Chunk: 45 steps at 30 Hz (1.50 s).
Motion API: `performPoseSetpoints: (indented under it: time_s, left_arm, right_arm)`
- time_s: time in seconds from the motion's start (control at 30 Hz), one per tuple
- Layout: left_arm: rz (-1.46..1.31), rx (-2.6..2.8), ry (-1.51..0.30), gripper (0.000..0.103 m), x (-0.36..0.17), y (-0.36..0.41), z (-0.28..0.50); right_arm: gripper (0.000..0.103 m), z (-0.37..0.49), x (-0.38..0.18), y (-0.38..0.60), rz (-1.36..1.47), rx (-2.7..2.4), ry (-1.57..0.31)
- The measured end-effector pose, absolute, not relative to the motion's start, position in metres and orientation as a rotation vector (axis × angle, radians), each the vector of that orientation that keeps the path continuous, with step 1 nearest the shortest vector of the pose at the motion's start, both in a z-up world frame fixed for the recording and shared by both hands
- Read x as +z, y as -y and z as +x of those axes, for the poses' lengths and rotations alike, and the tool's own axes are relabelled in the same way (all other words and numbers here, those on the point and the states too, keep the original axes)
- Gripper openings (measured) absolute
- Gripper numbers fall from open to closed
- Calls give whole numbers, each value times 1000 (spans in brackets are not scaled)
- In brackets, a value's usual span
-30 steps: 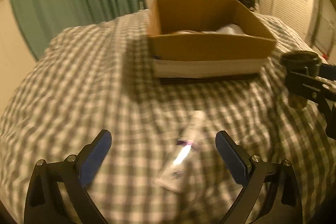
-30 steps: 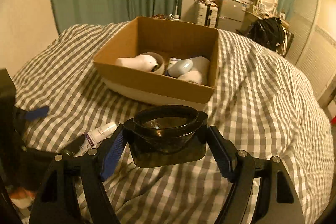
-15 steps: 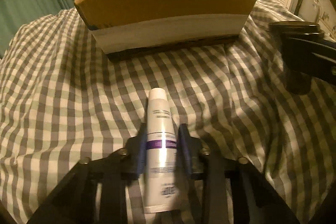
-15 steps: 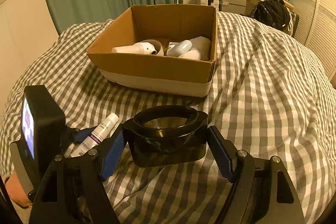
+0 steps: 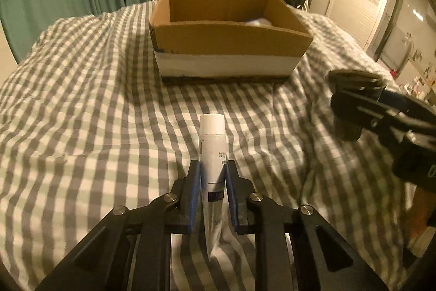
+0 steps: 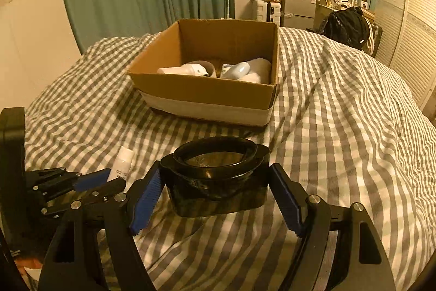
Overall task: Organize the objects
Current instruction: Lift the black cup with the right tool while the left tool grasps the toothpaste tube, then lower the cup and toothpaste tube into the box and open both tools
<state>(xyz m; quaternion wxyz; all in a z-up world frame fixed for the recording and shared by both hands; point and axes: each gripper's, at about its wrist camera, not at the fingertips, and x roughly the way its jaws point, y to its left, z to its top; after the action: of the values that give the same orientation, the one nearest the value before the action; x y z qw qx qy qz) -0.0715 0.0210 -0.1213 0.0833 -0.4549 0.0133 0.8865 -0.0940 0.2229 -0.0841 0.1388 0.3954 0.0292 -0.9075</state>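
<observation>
Tube [image 5: 212, 143] of white cream sat pinched between the blue pads of the left gripper [image 5: 212, 176], above the checked bedspread [image 5: 81, 100] and well short of the cardboard box [image 5: 226, 51]. The right gripper [image 6: 215, 198] held a dark plastic container [image 6: 215, 182] between its pads, the left pad touching; contact on the right side was hard to judge. Risk lay mostly with the tube: soft and squeezed across its middle, it could slip or swivel on the way to the box, and the box's near wall could catch its cap. The loosely seated container might tip out. The tube's long axis ran along the fingers, cap pointing forward toward the box, crimped tail back toward the wrist.
</observation>
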Motion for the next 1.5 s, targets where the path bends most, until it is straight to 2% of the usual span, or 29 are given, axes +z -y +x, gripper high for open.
performPoseSetpoints:
  time_s: [0.43, 0.77, 1.1, 1.5]
  left_arm:
    - [-1176, 2711, -77, 19, -65, -32, -61]
    - [-995, 2768, -117, 19, -4, -34, -102]
    - [-890, 2807, -138, 19, 32, -39, -182]
    - [-913, 2792, -184, 19, 15, -52, -285]
  right_arm:
    - [76, -69, -37, -223, 1015, -2649, -84]
    - [76, -92, 22, -226, 855, -2692, -126]
    - [76, -168, 62, -222, 766, -2717, -109]
    - [76, -278, 40, -216, 824, -2716, -93]
